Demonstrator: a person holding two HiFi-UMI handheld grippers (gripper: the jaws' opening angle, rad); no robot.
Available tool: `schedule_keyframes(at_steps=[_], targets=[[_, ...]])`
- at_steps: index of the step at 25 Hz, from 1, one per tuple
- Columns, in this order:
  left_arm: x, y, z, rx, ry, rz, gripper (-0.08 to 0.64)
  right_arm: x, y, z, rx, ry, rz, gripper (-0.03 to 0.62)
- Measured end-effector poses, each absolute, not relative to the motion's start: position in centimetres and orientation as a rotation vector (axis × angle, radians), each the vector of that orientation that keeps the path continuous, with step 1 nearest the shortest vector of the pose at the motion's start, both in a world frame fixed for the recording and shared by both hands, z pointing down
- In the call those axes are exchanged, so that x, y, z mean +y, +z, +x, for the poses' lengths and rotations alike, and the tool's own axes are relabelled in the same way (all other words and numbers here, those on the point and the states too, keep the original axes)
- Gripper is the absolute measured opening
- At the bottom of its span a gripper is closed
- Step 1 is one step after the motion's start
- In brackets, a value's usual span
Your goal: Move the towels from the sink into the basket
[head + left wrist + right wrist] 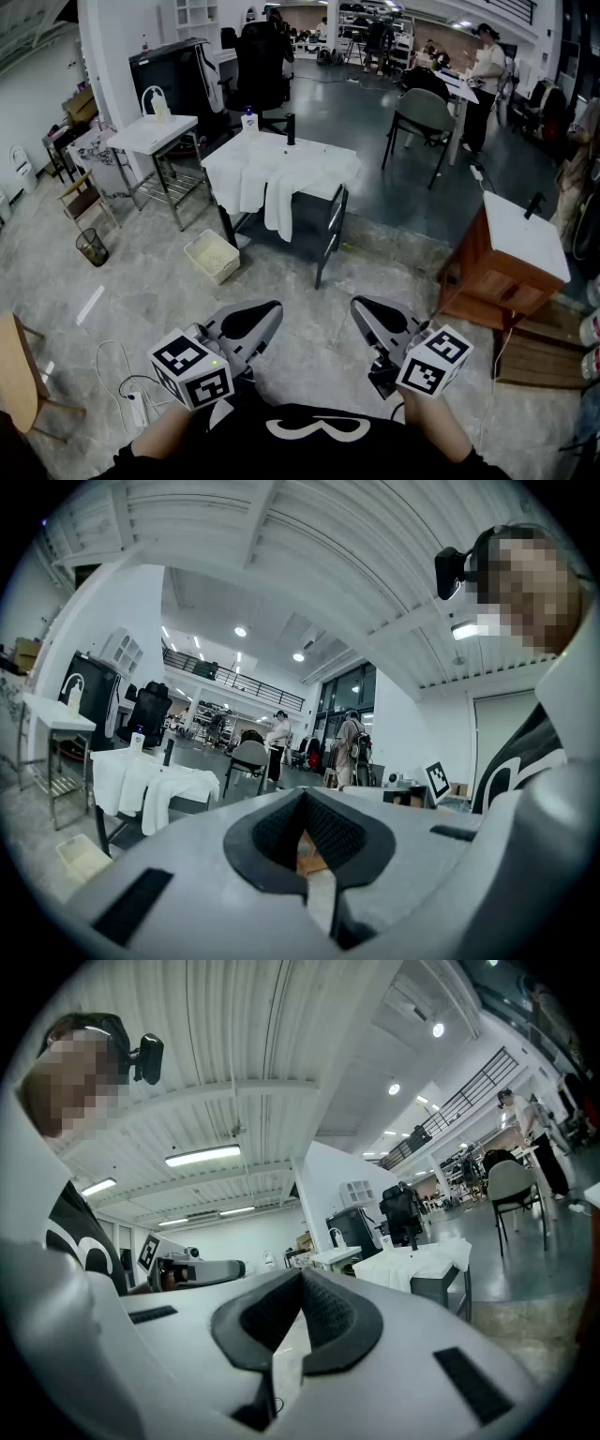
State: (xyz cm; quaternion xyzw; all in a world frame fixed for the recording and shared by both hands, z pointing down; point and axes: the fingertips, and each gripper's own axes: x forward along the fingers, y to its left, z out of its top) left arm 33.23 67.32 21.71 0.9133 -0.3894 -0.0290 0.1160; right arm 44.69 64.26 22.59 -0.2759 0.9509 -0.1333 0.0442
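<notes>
White towels [277,173] lie heaped and draped over the dark sink stand [317,217] across the room, with a dark faucet [291,129] behind them. They also show in the left gripper view as towels [155,780] and in the right gripper view as towels [417,1262]. A white basket [212,255] sits on the floor left of the stand. My left gripper [270,313] and right gripper [360,307] hang close to my body, far from the towels, level, both shut with nothing in them. The pads meet in both gripper views: left gripper [302,795], right gripper [302,1275].
A wooden cabinet with a white top [511,248] stands at the right. A white metal table [155,136] and a wire bin [92,247] are at the left. A power strip with cables [131,401] lies on the floor near my left. Chairs and people are at the back.
</notes>
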Motion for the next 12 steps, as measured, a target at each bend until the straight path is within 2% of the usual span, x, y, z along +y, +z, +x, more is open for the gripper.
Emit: schedule_keyframes(at_steps=[12], targets=[[68.6, 21.1, 33.1, -1.150, -0.053, 2.710, 0.006, 65.5, 22.4, 43.4, 2.978, -0.288, -0.853, 0.003]])
